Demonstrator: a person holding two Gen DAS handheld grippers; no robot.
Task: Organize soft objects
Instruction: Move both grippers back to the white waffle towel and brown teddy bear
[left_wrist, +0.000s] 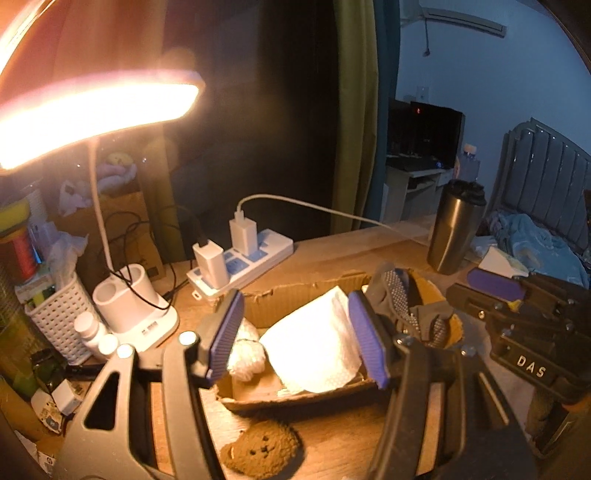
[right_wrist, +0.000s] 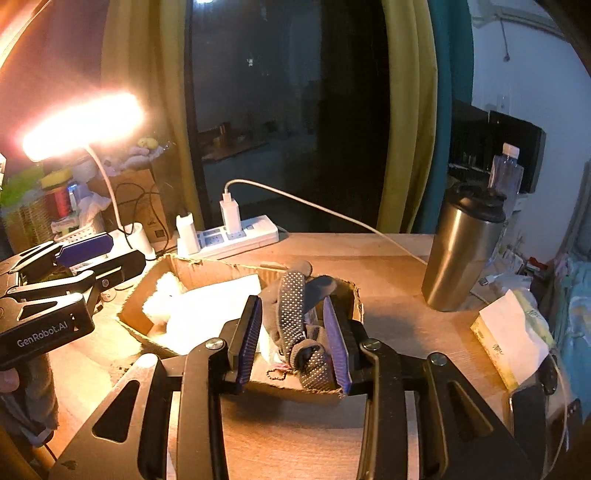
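Mostly done: cardboard box (left_wrist: 266, 314) holds tissue (left_wrist: 314, 350) and glove (right_wrist: 295, 317); both fingers released; brown bear pad (left_wrist: 262, 448) waits just outside.

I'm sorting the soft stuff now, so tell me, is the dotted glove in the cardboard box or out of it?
In. The dotted glove lies inside the cardboard box at its right end, between the right gripper fingers, which are open.

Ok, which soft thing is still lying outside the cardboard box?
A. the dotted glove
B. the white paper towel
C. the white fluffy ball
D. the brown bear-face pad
D: the bear pad lies on the table in front of the box; the others sit inside.
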